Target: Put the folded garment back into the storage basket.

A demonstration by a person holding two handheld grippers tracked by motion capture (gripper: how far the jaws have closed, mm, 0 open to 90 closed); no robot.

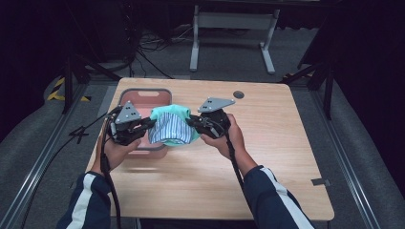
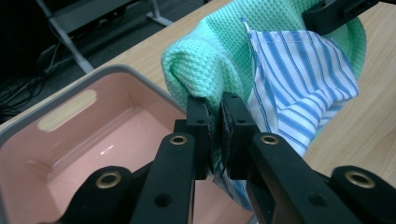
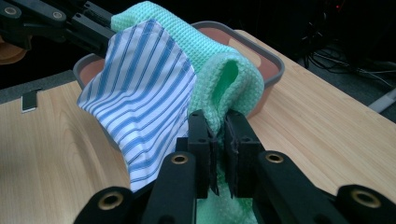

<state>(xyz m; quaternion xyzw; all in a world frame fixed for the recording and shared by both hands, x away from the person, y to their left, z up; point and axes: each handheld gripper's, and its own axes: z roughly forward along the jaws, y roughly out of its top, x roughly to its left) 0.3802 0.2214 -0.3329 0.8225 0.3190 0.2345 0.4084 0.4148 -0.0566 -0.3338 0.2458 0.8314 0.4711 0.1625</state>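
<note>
Clamping the green cloth [image 1: 168, 113], left gripper [image 2: 215, 122] and right gripper [image 3: 217, 135] hold it above the empty pink bin [image 2: 93, 130].

My sleeves [image 1: 90, 200] are dark navy with a white stripe running down each arm. My left gripper [image 1: 128, 125] and right gripper [image 1: 210, 119] are black, each topped by a grey three-cornered plate, brass-ringed holes along the jaws, black cables trailing back.

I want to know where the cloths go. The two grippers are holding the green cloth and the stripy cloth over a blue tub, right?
Nearly. The tub is pink with a grey rim, as the left gripper view shows. The left gripper and right gripper do hold the green cloth and the stripy cloth over it.
</note>
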